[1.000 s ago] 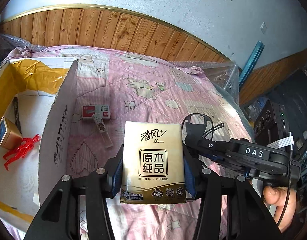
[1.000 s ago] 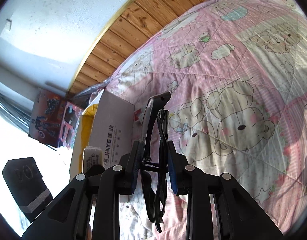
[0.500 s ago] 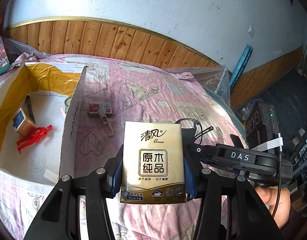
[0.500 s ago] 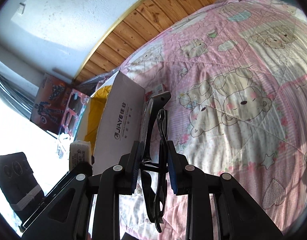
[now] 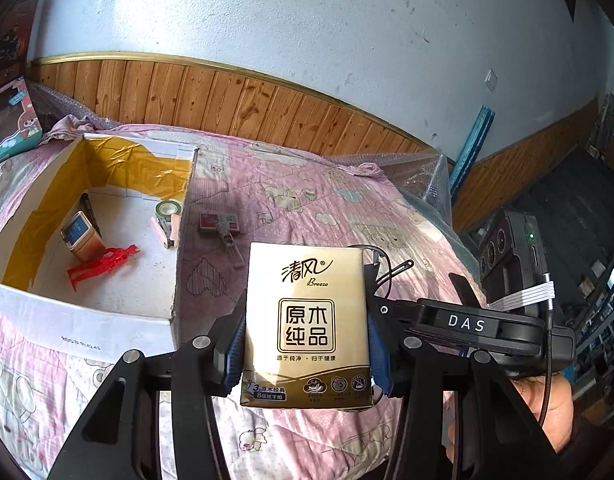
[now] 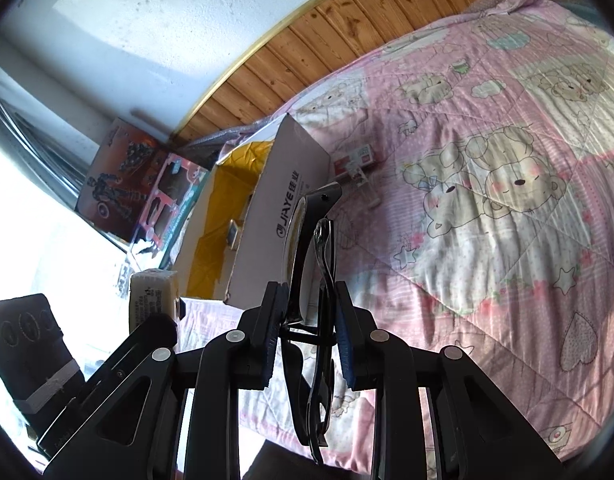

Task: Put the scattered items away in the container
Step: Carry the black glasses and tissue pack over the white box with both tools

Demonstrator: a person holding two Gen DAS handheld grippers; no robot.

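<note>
I lifted my left gripper (image 5: 305, 344) higher, so now I see down into the open white cardboard box (image 5: 107, 320). My right gripper (image 6: 307, 344) moved closer to that box.

The tissue pack (image 5: 305, 322) is gold with dark letters. The bed cover (image 6: 487, 168) is pink with bears and hearts — the box (image 5: 87, 322) is white, yellow inside.
</note>
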